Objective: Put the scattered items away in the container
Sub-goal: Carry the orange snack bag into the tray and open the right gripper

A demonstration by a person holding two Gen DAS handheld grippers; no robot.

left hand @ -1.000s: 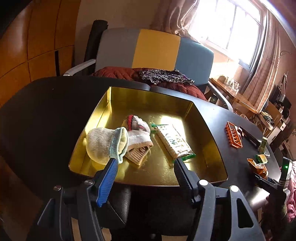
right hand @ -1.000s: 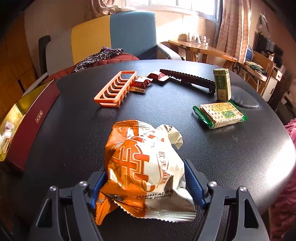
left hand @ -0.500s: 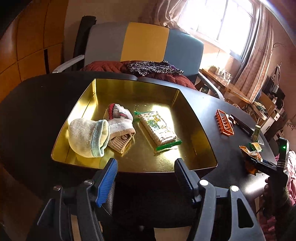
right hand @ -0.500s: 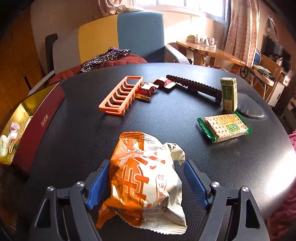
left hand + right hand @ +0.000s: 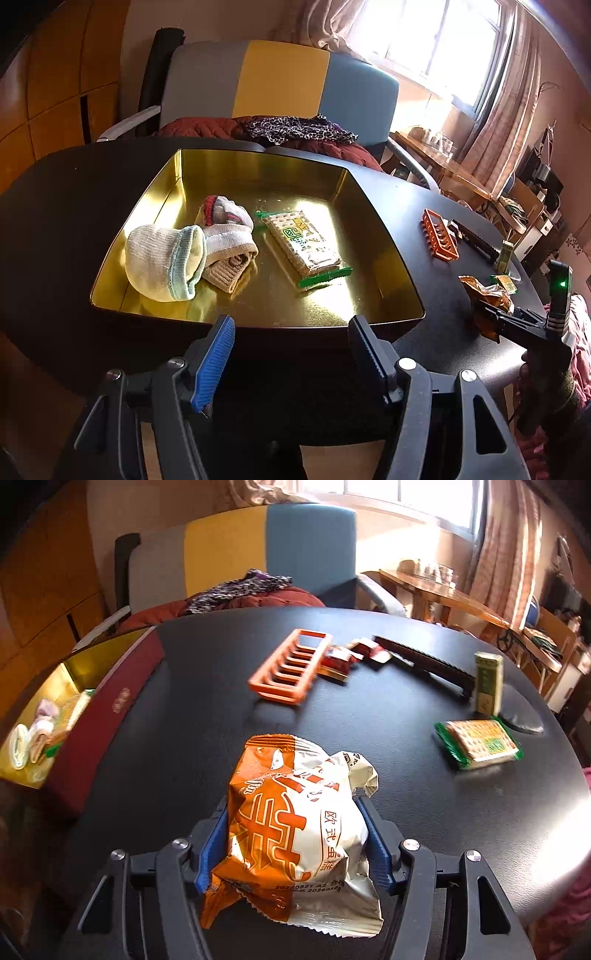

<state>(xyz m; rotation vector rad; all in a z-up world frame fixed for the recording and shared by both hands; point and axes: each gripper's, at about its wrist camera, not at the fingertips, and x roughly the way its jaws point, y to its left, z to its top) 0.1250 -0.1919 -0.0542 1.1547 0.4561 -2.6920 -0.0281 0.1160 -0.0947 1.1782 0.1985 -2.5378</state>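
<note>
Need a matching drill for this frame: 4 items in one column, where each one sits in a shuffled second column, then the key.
Items:
1. rolled socks
2. orange-and-white snack bag
3. orange plastic rack
4. small green carton

Places:
A. standing upright on the black table, near its far right edge
B. between the pads of the right tongs, which have just been closing on it
C. inside the gold tray, beside a cracker pack
D. lying flat on the table beside the small red wrappers

Pairs: 1-C, 2-B, 3-D, 4-A
</note>
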